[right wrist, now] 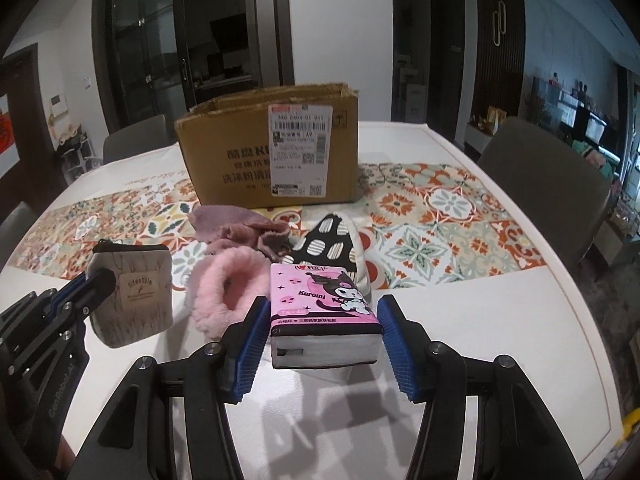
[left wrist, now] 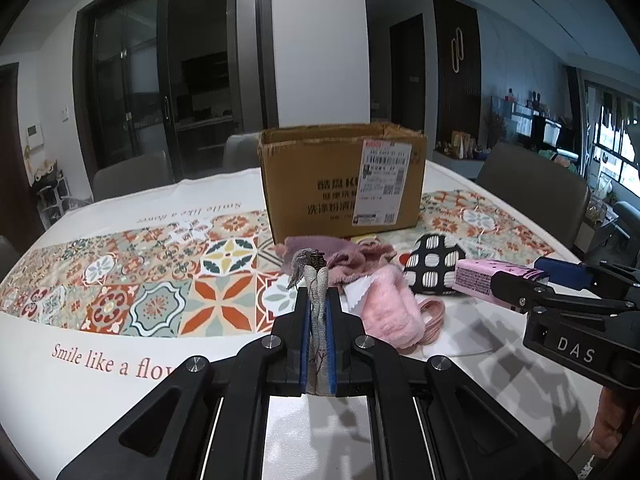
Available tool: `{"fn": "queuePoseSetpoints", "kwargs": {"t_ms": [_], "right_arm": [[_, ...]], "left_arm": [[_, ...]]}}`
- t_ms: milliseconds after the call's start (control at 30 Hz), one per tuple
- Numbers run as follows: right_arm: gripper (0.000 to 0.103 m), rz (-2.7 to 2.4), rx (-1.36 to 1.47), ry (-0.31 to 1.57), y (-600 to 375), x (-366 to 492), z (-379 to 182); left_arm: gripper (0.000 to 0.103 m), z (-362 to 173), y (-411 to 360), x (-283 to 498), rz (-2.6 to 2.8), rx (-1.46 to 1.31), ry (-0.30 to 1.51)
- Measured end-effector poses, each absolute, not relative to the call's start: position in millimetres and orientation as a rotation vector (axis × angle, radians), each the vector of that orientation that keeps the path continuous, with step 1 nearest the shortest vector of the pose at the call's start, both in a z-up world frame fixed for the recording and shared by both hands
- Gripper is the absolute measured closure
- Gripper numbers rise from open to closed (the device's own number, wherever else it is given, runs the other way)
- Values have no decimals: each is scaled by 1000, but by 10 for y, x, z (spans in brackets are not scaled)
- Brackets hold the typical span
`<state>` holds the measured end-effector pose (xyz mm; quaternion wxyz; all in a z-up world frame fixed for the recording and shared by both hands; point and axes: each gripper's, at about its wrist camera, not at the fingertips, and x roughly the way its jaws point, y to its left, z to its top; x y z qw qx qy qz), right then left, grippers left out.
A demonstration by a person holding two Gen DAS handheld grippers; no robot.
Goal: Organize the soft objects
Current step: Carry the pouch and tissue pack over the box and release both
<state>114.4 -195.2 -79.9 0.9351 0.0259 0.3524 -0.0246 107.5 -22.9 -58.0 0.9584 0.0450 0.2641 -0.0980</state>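
Note:
My left gripper (left wrist: 318, 294) is shut on a beige zip pouch (left wrist: 318, 320), which shows edge-on between the blue pads and hangs clear of the table. In the right wrist view the same pouch (right wrist: 132, 300) hangs from the left gripper (right wrist: 95, 280) at the left. My right gripper (right wrist: 322, 306) is shut on a pink Kuromi tissue pack (right wrist: 324, 308), held above its shadow on the table. In the left wrist view the pack (left wrist: 488, 280) also shows at the right, in the right gripper (left wrist: 520, 282). An open cardboard box (right wrist: 240, 144) stands behind.
On the table lie a mauve fluffy cloth (right wrist: 236, 228), a pink furry item (right wrist: 224, 296) and a black-and-white patterned pouch (right wrist: 332, 244). A patterned runner (right wrist: 440, 216) crosses the white table (right wrist: 500, 340). Grey chairs (right wrist: 548, 168) stand around it.

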Motion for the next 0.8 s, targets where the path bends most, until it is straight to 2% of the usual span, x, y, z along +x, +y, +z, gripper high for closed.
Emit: {"fn": "queuePoseSetpoints", "kwargs": {"t_ms": [800], "right_arm": [[47, -8, 56, 543, -1841, 1259, 58]], "left_arm": [[95, 224, -120, 1328, -256, 7, 442]]}}
